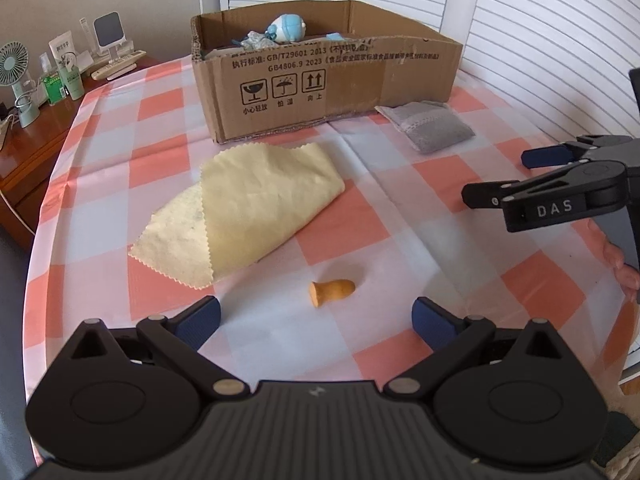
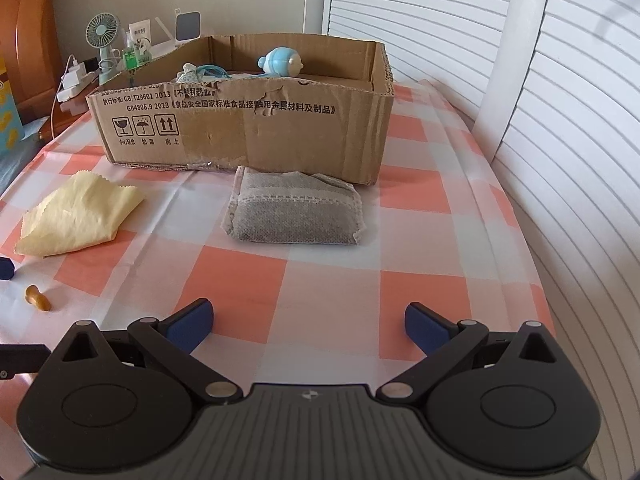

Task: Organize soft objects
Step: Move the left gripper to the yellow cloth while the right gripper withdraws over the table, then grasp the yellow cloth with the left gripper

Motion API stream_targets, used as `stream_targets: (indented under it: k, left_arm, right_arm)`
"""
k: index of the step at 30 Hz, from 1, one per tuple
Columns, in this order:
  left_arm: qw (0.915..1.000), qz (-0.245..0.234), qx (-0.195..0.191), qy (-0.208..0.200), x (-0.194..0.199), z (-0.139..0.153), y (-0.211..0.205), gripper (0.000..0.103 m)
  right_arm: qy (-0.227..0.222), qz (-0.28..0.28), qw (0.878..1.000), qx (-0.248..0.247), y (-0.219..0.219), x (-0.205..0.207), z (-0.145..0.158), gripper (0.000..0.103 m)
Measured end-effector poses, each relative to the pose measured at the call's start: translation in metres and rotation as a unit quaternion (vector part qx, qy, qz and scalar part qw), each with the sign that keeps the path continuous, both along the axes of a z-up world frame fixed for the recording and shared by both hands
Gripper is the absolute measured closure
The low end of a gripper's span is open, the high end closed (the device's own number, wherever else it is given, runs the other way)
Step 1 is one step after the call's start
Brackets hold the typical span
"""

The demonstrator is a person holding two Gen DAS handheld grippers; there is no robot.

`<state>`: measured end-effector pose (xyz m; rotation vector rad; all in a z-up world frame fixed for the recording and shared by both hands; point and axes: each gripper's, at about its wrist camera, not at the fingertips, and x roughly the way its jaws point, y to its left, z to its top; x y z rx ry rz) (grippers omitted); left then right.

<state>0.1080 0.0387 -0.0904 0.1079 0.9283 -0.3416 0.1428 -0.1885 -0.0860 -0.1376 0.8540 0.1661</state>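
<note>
A folded yellow cloth [image 1: 244, 208] lies on the checked tablecloth, ahead and left of my left gripper [image 1: 316, 320], which is open and empty. A small orange earplug [image 1: 332, 292] lies just ahead of its fingertips. A grey fabric pouch [image 2: 296, 212] lies before the cardboard box [image 2: 280, 128], straight ahead of my right gripper [image 2: 308, 320], which is open and empty. The pouch also shows in the left wrist view [image 1: 430, 126], as do the box [image 1: 320, 84] and the right gripper [image 1: 496, 176]. The cloth [image 2: 80, 216] and earplug [image 2: 38, 298] show at left in the right wrist view. A blue plush toy [image 2: 280, 62] sits in the box.
A wooden side table with a small fan [image 1: 16, 76], bottles and remotes stands at the left. White louvred doors [image 2: 560, 120] close off the right and back. The table edge [image 2: 532, 240] runs along the right.
</note>
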Motion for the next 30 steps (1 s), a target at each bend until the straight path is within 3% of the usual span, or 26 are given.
stream_targets:
  k: [10, 19, 22, 27, 30]
  left_arm:
    - [0.9997, 0.024, 0.004, -0.001, 0.022, -0.001, 0.005, 0.001]
    - [0.9971, 0.059, -0.049, 0.004, 0.059, 0.002, 0.013, 0.005]
    - [0.9961, 0.076, -0.045, 0.001, 0.066, 0.003, 0.013, 0.024]
    - [0.9966, 0.080, 0.000, -0.023, 0.062, 0.007, 0.007, 0.077]
    - [0.9963, 0.083, -0.006, -0.021, 0.061, 0.010, 0.011, 0.092]
  right_arm:
    - [-0.018, 0.006, 1.000, 0.008, 0.001, 0.000, -0.003, 0.000]
    - [-0.022, 0.009, 1.000, 0.010, 0.001, 0.000, -0.004, 0.000]
    - [-0.022, 0.008, 1.000, 0.010, 0.001, 0.000, -0.004, 0.000]
    - [-0.022, 0.007, 1.000, 0.010, 0.002, 0.001, -0.003, 0.000]
    - [-0.021, 0.005, 1.000, 0.010, 0.002, 0.001, -0.003, 0.000]
